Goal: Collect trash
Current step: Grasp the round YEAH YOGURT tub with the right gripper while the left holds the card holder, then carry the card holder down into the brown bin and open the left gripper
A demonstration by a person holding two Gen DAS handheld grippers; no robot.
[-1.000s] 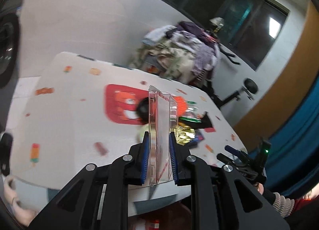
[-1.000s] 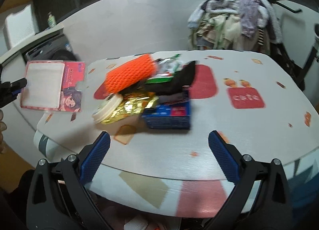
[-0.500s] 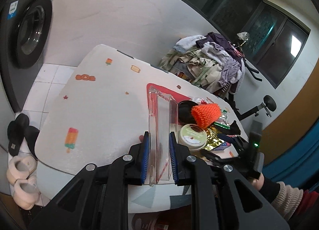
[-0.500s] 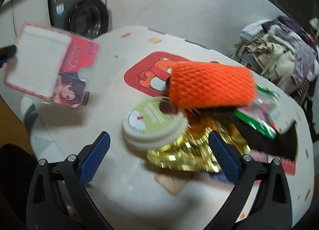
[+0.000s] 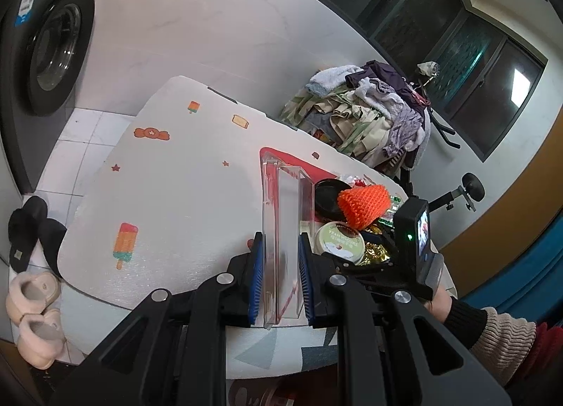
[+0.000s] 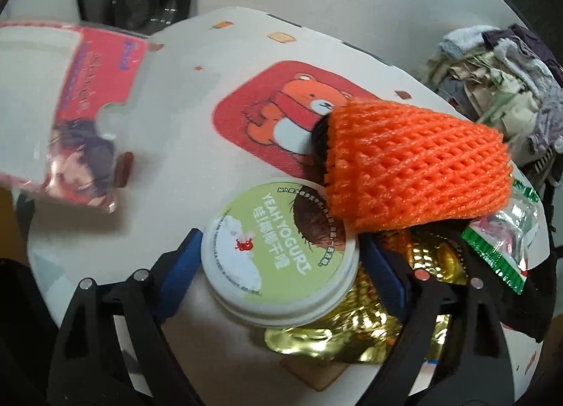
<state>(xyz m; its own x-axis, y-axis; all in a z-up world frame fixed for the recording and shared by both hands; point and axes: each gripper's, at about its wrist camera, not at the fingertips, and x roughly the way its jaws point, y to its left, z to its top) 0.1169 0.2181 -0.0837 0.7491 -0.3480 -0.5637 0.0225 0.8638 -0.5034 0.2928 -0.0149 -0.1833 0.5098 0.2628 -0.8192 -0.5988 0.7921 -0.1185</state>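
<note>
The white tabletop (image 6: pixel 183 96), printed with small sweets and a red bear patch, carries a heap of trash toward its 3 o'clock side in the right wrist view. Largest in the heap is the orange foam fruit net (image 6: pixel 415 166), lying with its long axis running from about 10 to 4 o'clock and overlapping the far rim of the round white yogurt tub with a green lid (image 6: pixel 281 251). Crumpled gold foil wrapping (image 6: pixel 352 325) lies under the tub's near side.

The right gripper (image 6: pixel 281 265) straddles that tub: one blue pad sits just beside its rim at 9 o'clock, the other at 3 o'clock, and the jaws are closing, pads not yet pressing as far as I can tell. The tub is round, so its axis matters little; the net leaning on its top at 1 o'clock is what the grasp must reckon with.

The left gripper (image 5: pixel 280 275) is clenched on a clear plastic blister pack with a red card back (image 5: pixel 283 230), held edge-up, at 9 o'clock of the heap and farther from it.
</note>
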